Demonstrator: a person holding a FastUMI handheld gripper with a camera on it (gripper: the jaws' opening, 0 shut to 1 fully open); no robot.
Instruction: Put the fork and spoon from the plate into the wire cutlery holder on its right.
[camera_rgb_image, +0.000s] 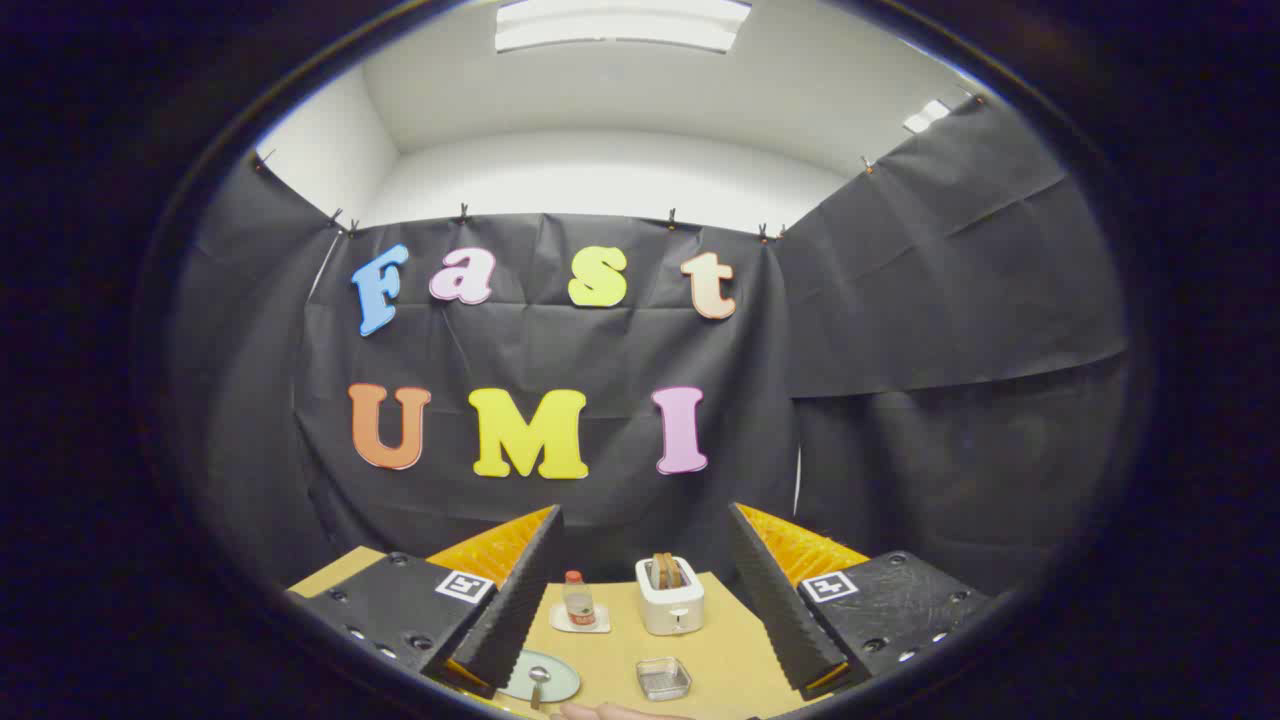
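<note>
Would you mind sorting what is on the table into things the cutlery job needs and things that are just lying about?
Belongs to the job:
- pale round plate by the left finger
- metal spoon lying on it
- small wire cutlery holder to its right
- gripper, fingers wide apart, holding nothing

Just lying about:
- white toaster with bread
- small red-capped bottle on a white coaster

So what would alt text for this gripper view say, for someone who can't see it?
The gripper is open above a tan table, its fingers spread wide. Between them lie a plate with a spoon, a wire holder, a toaster and a bottle.
</note>
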